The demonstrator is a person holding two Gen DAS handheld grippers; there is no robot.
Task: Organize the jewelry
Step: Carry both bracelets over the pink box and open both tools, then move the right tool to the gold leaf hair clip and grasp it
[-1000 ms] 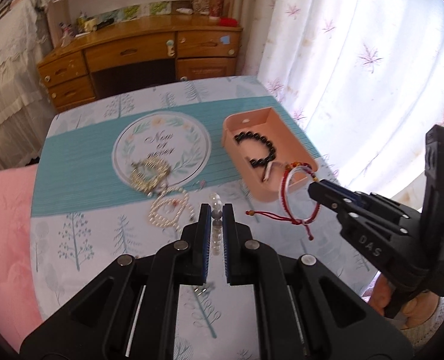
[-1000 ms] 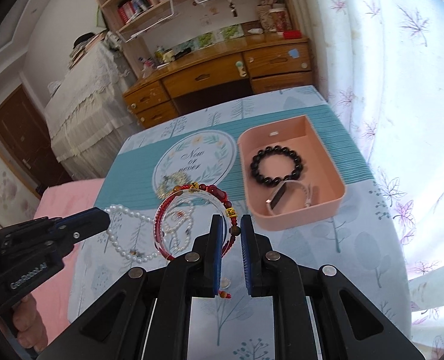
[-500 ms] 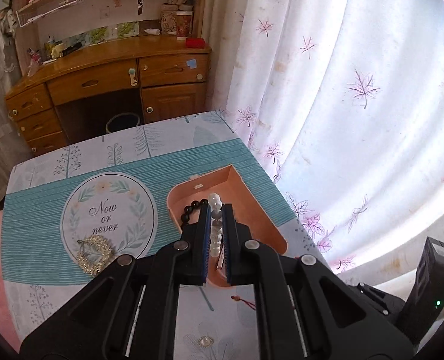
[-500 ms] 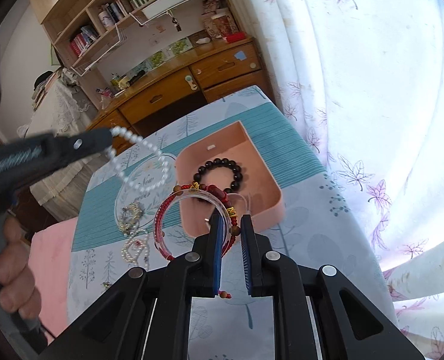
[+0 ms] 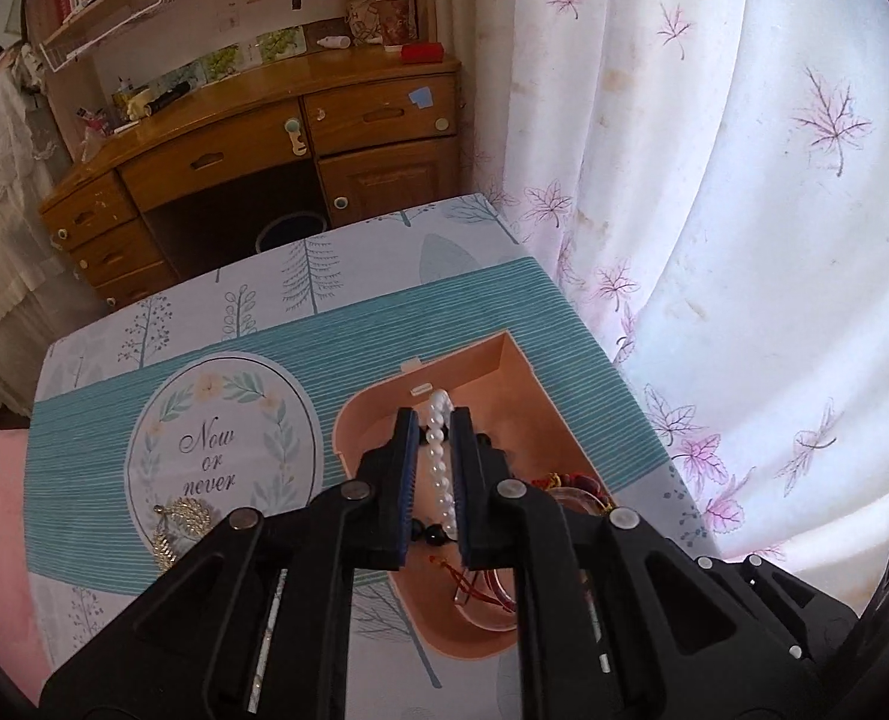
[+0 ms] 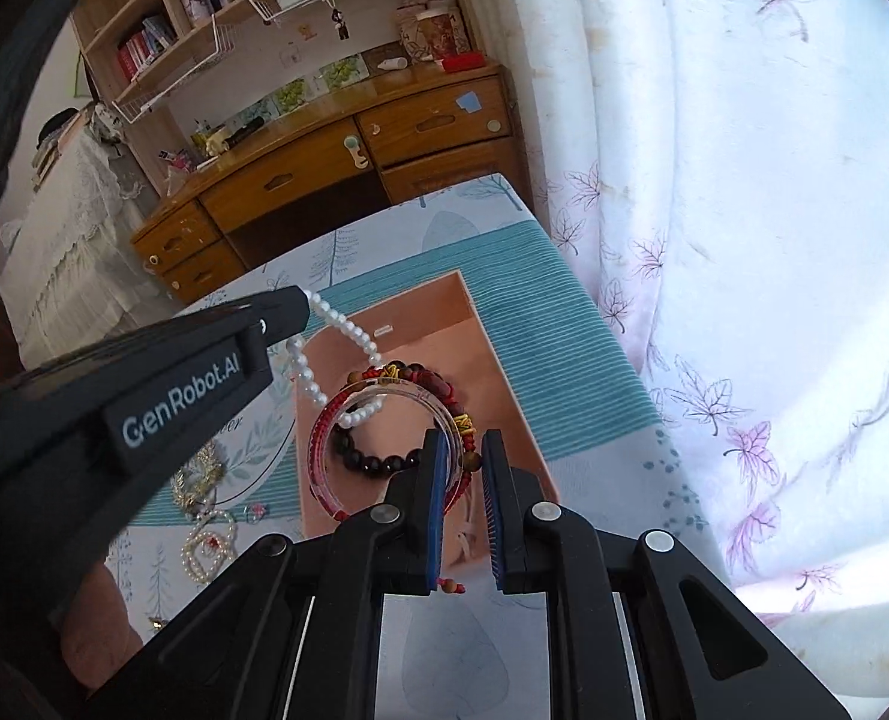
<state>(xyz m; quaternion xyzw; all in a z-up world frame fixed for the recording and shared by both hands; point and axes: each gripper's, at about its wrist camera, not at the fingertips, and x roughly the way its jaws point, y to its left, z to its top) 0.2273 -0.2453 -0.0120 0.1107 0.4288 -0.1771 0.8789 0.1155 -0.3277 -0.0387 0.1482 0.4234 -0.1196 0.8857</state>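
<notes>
Left wrist: my left hand-held gripper has just been opening, pearl bracelet between its pads; my right hand-held gripper clamps red bracelets over the tray at twelve o'clock.

tray: peach | pearls: white | tablecloth: teal (striped)

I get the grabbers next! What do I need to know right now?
Left gripper: its fingers have just been opening; the pearl string is between them, dangling over the pink tray. I cannot tell whether the pads still press on it.
Right gripper: shut on the red bracelets, a beaded one and a clear bangle, held over the tray.
Done: a black bead bracelet lies in the tray.
Left: drop both loads in, then fetch the gold piece and the small pearl piece from the tablecloth.
</notes>
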